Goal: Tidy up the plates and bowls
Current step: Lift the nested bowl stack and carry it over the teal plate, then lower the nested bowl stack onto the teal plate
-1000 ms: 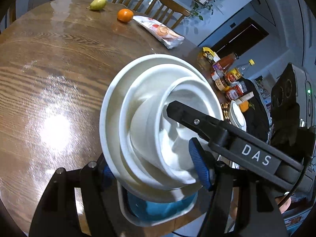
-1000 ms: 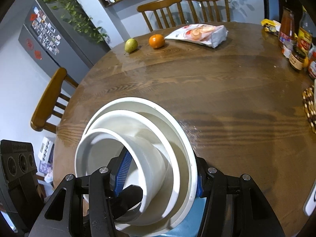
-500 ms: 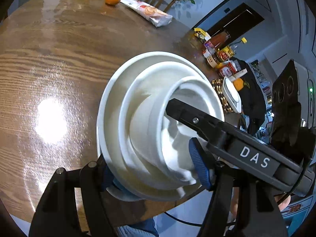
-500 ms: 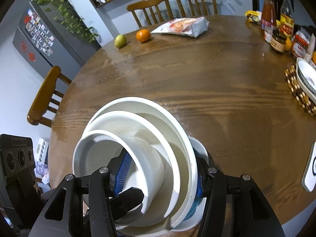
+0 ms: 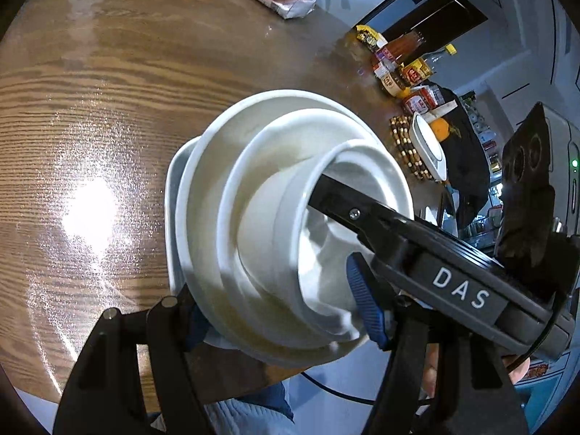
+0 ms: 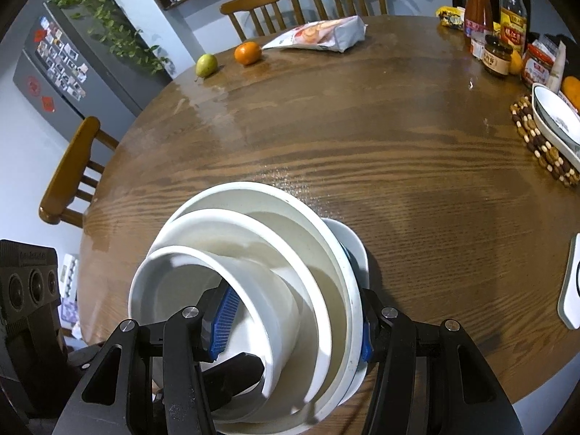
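Note:
A stack of white dishes, three nested bowls [image 5: 275, 195] on a squarish plate [image 5: 171, 195], is held tilted above the near edge of the round wooden table [image 5: 90, 72]. My left gripper [image 5: 279, 311] is shut on the stack's near edge. My right gripper [image 6: 293, 322] is shut on the stack [image 6: 261, 239] from the other side, one blue pad [image 6: 224, 311] inside the smallest bowl. The right gripper's body [image 5: 435, 275] crosses the left wrist view. Another white dish [image 6: 554, 119] sits on a beaded trivet [image 6: 536, 141] at the table's right edge.
A pear [image 6: 206, 64], an orange [image 6: 247, 52] and a snack bag [image 6: 319, 34] lie at the far side. Jars and bottles [image 6: 500, 36] crowd the far right. Wooden chairs [image 6: 301, 3] stand behind the table and one [image 6: 69, 174] at the left. A white object [image 6: 571, 282] lies at the right edge.
Both grippers have lifted the stack higher and pulled back toward the table's near edge; the table looks farther below. The blue dish seen under the stack earlier no longer shows.

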### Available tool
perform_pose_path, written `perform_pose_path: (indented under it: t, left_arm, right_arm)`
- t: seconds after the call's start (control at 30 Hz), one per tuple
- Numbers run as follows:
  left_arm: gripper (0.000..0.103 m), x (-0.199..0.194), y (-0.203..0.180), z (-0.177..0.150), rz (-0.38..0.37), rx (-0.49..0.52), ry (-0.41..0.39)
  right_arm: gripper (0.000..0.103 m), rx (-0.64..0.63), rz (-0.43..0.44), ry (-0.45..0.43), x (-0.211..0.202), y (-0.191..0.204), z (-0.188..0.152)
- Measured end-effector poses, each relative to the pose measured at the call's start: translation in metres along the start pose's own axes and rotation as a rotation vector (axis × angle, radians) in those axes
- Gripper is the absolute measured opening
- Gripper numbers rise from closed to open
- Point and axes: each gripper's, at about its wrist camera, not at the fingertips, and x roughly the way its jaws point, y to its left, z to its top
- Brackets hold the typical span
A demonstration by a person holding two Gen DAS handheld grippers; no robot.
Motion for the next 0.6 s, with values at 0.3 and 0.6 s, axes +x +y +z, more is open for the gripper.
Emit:
perform_pose_path:
  t: [0.3, 0.6]
  left_arm:
    - [0.066, 0.011, 0.004, 0.002, 0.004, -0.002, 0.049]
    - [0.066, 0.011, 0.004, 0.000, 0.001, 0.035, 0.034]
  right_arm:
    - [0.056, 0.010, -0.015, 0.023, 0.012, -0.006, -0.003]
    - [0.062, 0.009, -0.010, -0.002, 0.014, -0.007, -0.007]
